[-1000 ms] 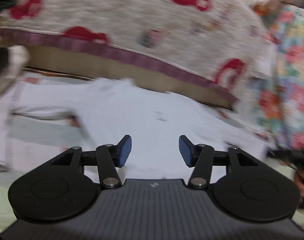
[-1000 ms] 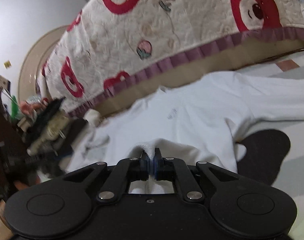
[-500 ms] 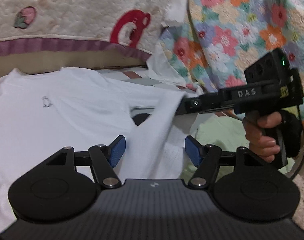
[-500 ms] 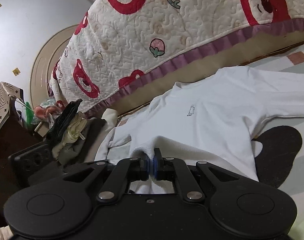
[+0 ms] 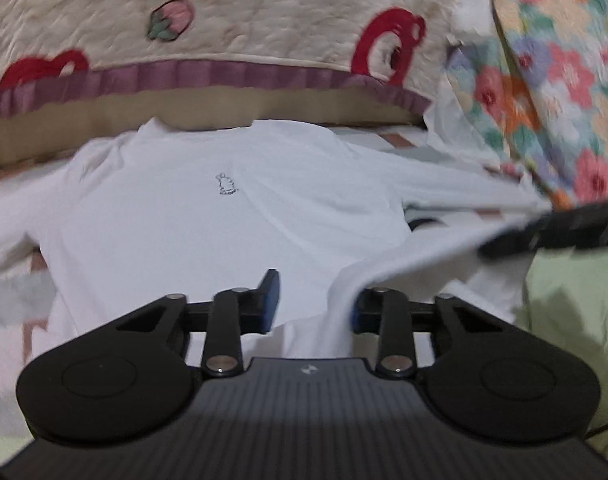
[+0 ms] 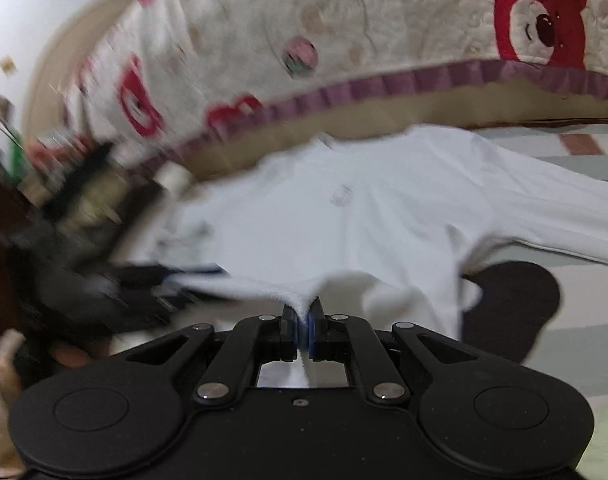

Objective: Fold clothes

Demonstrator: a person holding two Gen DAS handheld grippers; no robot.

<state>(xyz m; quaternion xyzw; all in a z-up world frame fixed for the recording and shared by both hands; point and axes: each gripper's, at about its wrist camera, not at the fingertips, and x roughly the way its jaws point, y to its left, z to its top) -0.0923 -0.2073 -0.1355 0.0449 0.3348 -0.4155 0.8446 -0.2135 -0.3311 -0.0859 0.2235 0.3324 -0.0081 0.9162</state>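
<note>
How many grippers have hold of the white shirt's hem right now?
1. The right gripper is shut on the white shirt's hem. The left gripper, jaws just closing, has hem fabric between them against one pad but isn't pinching yet.

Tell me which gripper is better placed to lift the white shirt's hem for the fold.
Right. The right gripper is shut on the hem of the white shirt; the left gripper, jaws just closing, has cloth between them but is not yet clamped.

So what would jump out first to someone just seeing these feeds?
The white shirt spread flat in the middle, collar toward the bear quilt hanging behind it. Then the right gripper, shut on the shirt's near hem, and the left gripper, jaws just closing around a raised fold of hem but not yet pinching it.
</note>
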